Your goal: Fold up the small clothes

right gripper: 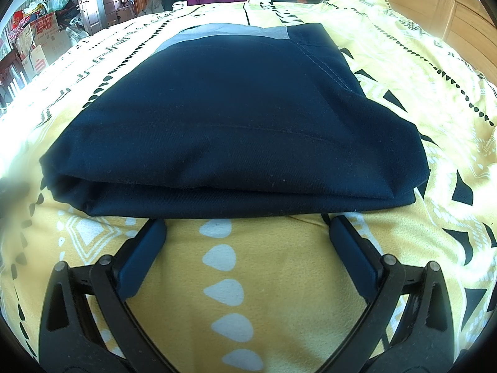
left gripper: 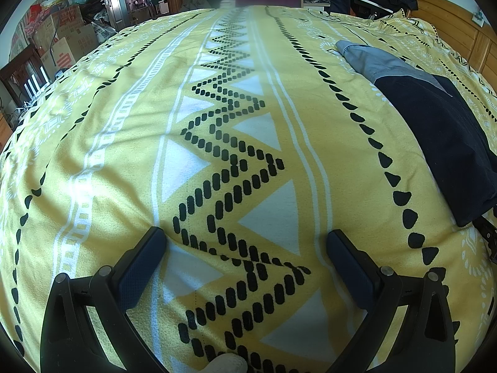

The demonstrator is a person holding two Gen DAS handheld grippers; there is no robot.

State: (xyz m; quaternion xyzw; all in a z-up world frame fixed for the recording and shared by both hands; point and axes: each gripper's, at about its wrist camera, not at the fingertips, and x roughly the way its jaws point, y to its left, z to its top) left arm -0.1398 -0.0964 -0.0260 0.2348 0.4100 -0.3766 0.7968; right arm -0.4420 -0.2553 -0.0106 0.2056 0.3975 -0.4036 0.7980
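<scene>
Folded navy garment (right gripper: 236,118) on yellow bedspread (right gripper: 279,279), straight ahead of right gripper (right gripper: 247,230); near folded edge at fingertips, crosswise. Fingers spread, empty. Left gripper (left gripper: 245,239) agape over bare spread, garment well right. Right nearer.

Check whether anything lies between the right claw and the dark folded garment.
Nothing visible does. The right claw is open, and only bare yellow bedspread lies between its fingers and the near folded edge of the navy garment.

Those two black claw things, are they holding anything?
No. Left gripper and right gripper are both open and empty; the folded navy garment lies unheld.
</scene>
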